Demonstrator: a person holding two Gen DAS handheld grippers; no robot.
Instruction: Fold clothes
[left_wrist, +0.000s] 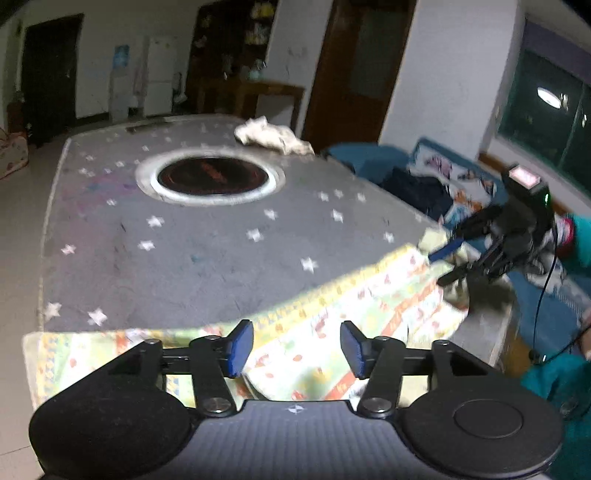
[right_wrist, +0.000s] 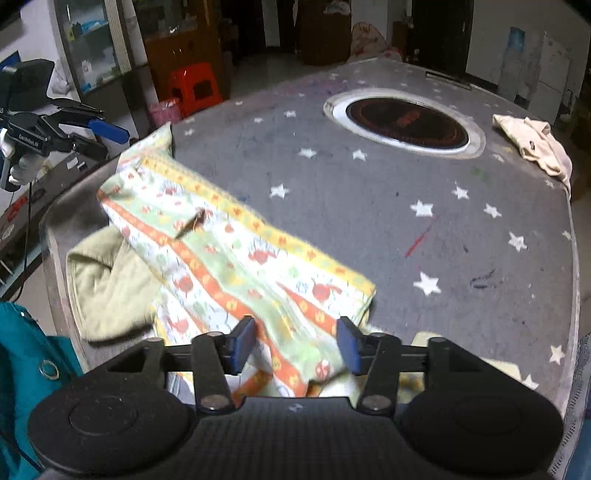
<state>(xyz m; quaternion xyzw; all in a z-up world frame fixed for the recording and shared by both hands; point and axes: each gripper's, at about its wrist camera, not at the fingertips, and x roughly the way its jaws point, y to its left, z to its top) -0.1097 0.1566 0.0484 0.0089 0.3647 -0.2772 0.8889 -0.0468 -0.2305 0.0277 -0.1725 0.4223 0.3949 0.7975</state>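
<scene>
A patterned garment (left_wrist: 332, 306) (right_wrist: 229, 258), pale green and white with orange and yellow bands, lies spread along the near edge of the grey star-printed table (left_wrist: 184, 258) (right_wrist: 406, 221). Its plain green part (right_wrist: 103, 288) is bunched at one end. My left gripper (left_wrist: 297, 347) hovers over one end of the garment, its jaws apart and the blue pads clear of the fabric. My right gripper (right_wrist: 295, 345) stands open over the other end, with cloth below the gap. Each gripper also shows in the other's view: the right gripper (left_wrist: 448, 262) and the left gripper (right_wrist: 107, 136).
A cream garment (left_wrist: 273, 136) (right_wrist: 535, 147) lies crumpled at the table's far corner. A round dark hob (left_wrist: 212, 175) (right_wrist: 406, 120) is set into the tabletop. A blue sofa (left_wrist: 369, 158) with clothes stands beside the table, a red stool (right_wrist: 194, 88) beyond it. A teal sleeve (right_wrist: 22, 350) is close.
</scene>
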